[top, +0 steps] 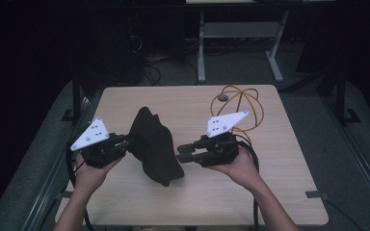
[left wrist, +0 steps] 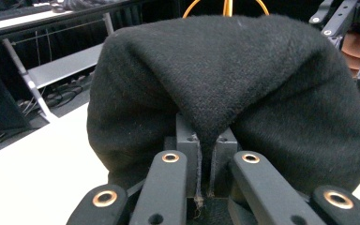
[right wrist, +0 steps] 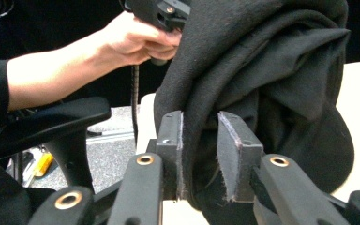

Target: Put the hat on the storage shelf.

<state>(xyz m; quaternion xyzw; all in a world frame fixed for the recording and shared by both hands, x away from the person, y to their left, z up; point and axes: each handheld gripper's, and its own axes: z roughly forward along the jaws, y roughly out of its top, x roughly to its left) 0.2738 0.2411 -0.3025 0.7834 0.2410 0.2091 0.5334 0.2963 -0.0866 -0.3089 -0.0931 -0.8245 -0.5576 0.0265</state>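
Note:
A black felt-like cloth (top: 151, 144) hangs bunched over the middle of the pale wooden table (top: 279, 187), its lower end resting on the top. My left gripper (top: 127, 140) holds its left side. In the left gripper view the left gripper (left wrist: 206, 157) is shut on a pinched fold of the cloth (left wrist: 225, 75). My right gripper (top: 180, 154) meets the cloth from the right. In the right gripper view the right gripper (right wrist: 199, 154) stands a little apart around a fold of the cloth (right wrist: 262, 70), which lies against one pad (right wrist: 171, 140) with a gap to the other.
A coil of orange cable (top: 236, 103) lies on the far right part of the table. Black cables trail from both grippers. An office chair armrest (right wrist: 51, 122) shows left of the table in the right gripper view. A table frame (top: 241, 33) stands on the floor beyond.

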